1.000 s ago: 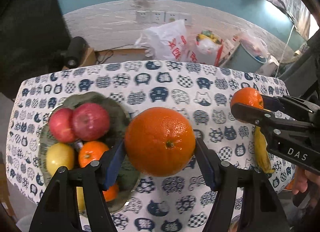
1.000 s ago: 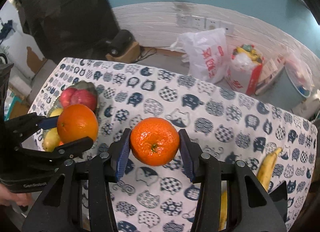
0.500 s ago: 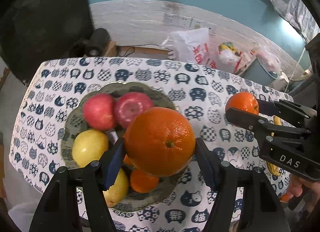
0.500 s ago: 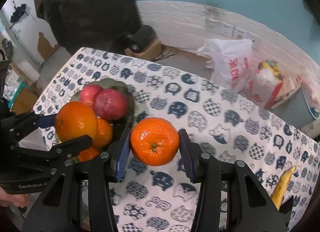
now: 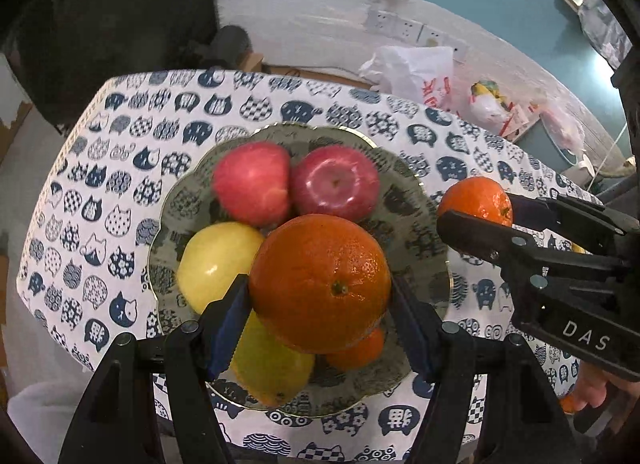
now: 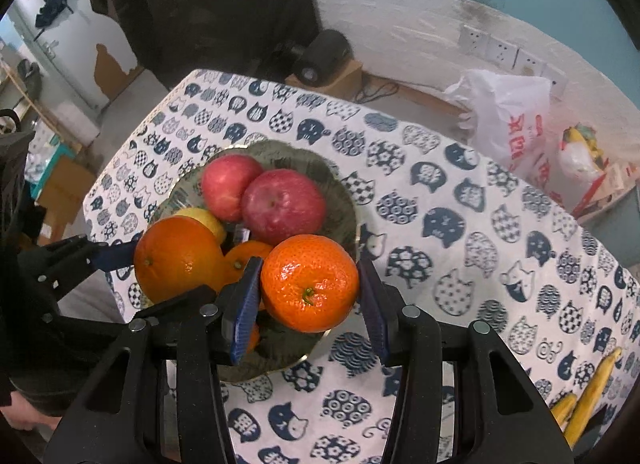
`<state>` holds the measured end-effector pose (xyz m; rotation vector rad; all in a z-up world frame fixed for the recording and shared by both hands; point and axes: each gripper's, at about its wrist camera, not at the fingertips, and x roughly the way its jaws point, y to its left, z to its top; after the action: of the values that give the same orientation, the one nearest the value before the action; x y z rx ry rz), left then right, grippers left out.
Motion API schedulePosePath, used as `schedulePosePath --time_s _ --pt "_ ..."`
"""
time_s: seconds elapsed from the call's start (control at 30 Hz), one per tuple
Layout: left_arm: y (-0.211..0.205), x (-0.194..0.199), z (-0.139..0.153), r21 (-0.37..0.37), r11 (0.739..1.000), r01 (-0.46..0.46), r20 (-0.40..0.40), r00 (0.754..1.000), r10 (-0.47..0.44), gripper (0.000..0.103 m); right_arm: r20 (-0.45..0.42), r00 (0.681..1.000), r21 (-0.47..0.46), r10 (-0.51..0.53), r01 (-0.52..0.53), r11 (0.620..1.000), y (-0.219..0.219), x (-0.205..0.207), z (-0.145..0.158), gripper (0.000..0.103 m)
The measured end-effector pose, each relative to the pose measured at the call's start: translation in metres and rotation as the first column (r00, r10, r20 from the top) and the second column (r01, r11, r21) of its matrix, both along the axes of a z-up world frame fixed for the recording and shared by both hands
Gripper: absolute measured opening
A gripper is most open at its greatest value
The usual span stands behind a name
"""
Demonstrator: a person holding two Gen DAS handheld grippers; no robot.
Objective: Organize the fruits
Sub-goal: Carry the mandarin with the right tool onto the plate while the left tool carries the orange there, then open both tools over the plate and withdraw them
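Orange fills both claws: the left gripper (image 5: 320,304) pinches a large round orange (image 5: 320,284) at centre frame over the scalloped dark-patterned plate (image 5: 420,200), apparently to drop it there, while the right gripper (image 6: 308,296) pinches a smaller glossy mandarin (image 6: 310,283) above the plate's lower-right rim.

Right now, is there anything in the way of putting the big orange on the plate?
Yes, partly. The big orange in the left gripper hangs over the plate, but two red apples, yellow fruit and a small orange already fill much of it. Bare plate shows on its right side.
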<state>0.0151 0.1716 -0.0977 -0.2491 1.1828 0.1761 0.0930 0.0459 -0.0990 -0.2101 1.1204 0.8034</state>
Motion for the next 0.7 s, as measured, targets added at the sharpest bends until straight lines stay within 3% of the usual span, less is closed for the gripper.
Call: schedulePosePath --time_s 0.23,0.7 --pt "0.011 0.002 -0.018 -0.044 0.999 -0.026 -0.035 0.999 0.024 0.071 -0.036 0.999 -0.017 0.013 -0.014 1.000 0.016 0.000 -0.017 0.046" --pt "0.009 0.005 -0.021 0.045 0.999 -0.018 -0.064 0.998 0.021 0.076 -0.082 0.997 -0.033 0.000 -0.003 0.999 0.019 0.006 -0.038 0.049"
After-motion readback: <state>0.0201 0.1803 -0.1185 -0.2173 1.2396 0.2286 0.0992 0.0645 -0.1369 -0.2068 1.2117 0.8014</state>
